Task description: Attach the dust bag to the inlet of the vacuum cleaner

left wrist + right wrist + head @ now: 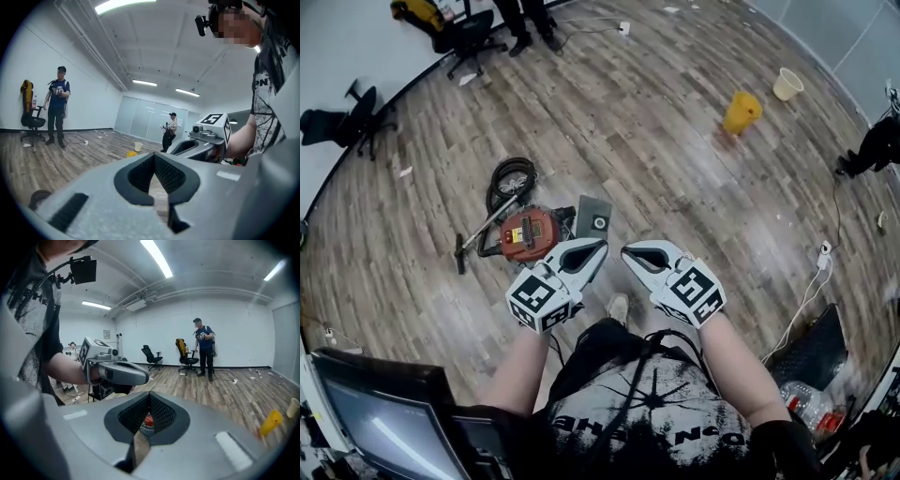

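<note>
The red vacuum cleaner (529,234) lies on the wooden floor ahead of me, with its coiled hose (511,178) and wand (484,230) beside it. The grey dust bag (595,217), a flat card with a round hole, stands against the vacuum's right side. My left gripper (600,246) is shut and empty in the air, just this side of the dust bag. My right gripper (627,251) is beside it, also shut and empty. In the left gripper view the left gripper (153,156) shows its jaws together. The right gripper (150,395) has a bit of the red vacuum (148,420) showing through its jaw hollow.
A tipped yellow bucket (741,112) and a cream cup (787,84) lie far right. A power strip with cable (823,253) and a black case (811,352) sit to my right, a monitor (384,422) at lower left. Office chairs (469,37) and people (205,352) stand at the walls.
</note>
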The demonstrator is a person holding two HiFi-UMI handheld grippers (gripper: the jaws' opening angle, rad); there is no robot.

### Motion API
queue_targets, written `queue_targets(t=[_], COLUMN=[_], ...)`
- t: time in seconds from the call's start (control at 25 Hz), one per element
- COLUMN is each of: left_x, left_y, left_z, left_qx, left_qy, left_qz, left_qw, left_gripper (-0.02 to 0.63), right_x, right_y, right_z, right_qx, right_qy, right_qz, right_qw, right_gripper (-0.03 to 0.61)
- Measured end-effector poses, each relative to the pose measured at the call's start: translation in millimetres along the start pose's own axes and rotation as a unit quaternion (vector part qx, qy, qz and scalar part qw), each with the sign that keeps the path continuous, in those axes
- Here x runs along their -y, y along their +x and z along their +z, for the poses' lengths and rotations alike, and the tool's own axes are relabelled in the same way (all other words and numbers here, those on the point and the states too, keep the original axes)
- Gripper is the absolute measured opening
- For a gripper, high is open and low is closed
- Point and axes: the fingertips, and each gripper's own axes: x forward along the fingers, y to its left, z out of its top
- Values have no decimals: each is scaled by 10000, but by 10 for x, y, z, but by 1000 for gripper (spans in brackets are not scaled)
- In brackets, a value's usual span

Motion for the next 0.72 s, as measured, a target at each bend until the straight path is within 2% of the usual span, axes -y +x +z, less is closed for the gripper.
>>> queue_targets(t=[0.24, 0.52, 0.72], left_x=[-543, -979, -1272], left_y=[147, 272, 548], left_z=[19, -43, -139], left_qx=[-72, -232, -340], left_qy=[-117, -357, -538], left_qz=[163, 522, 988], left_qw=[9998, 9977, 9931], left_gripper=[0, 0, 0], right_x=[330, 693, 1178], right_y=[474, 735, 857], right_z=[8, -69, -185], right_qx=[-305, -523, -627], right_qy=[106, 128, -31], right_qz=[226, 567, 953], right_qw=[9992, 9969, 9935], right_gripper=[5, 5, 5])
